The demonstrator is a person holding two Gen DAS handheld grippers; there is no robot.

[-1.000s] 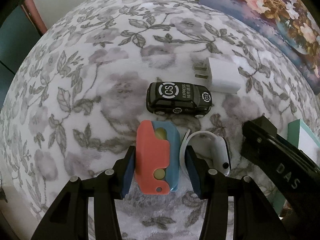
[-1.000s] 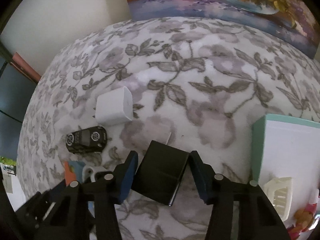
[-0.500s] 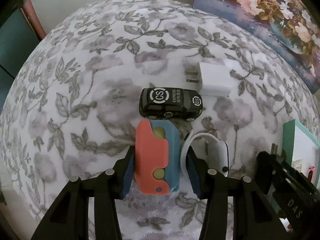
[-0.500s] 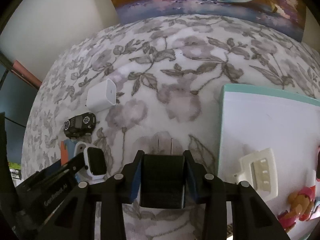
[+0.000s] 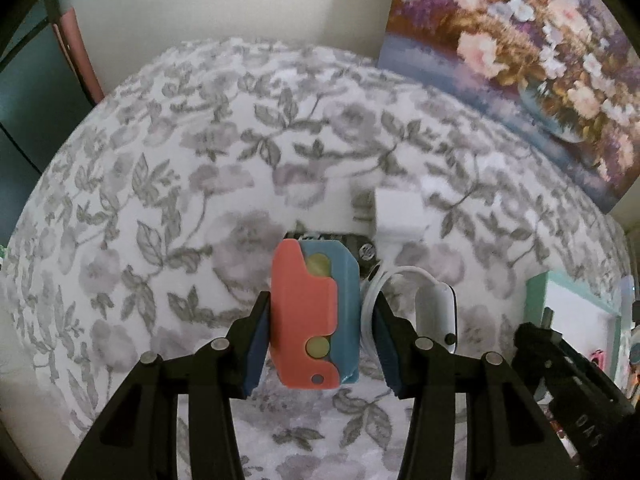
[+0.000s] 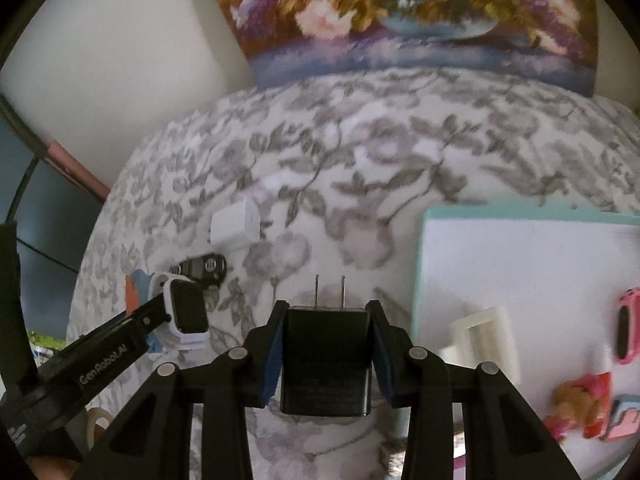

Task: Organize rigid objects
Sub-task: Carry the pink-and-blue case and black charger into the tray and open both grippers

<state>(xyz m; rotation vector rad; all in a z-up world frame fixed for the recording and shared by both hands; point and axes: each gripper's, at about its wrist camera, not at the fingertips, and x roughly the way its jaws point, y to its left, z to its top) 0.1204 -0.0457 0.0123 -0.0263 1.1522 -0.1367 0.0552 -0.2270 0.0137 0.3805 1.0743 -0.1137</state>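
My left gripper (image 5: 318, 334) is shut on a coral and blue plastic block (image 5: 314, 316) and holds it above the floral cloth. A black toy car (image 5: 362, 250) lies behind it, mostly hidden. A white charger (image 5: 400, 212) and a white smartwatch (image 5: 434, 314) lie near it. My right gripper (image 6: 326, 350) is shut on a black plug adapter (image 6: 325, 360), prongs pointing forward, just left of the teal-rimmed white tray (image 6: 520, 264). The left gripper's body (image 6: 108, 354) shows in the right wrist view.
The tray holds a cream plastic part (image 6: 486, 340), a pink toy car (image 6: 628, 324) and colourful small toys (image 6: 588, 404). A flower painting (image 6: 420, 16) leans against the back wall. A dark cabinet (image 5: 24, 112) stands at the left. The right gripper's body (image 5: 576, 392) shows at lower right.
My left gripper has lifted the coral and blue block off the cloth, now covering the toy car. My right gripper has carried the black adapter right and up, beside the tray.
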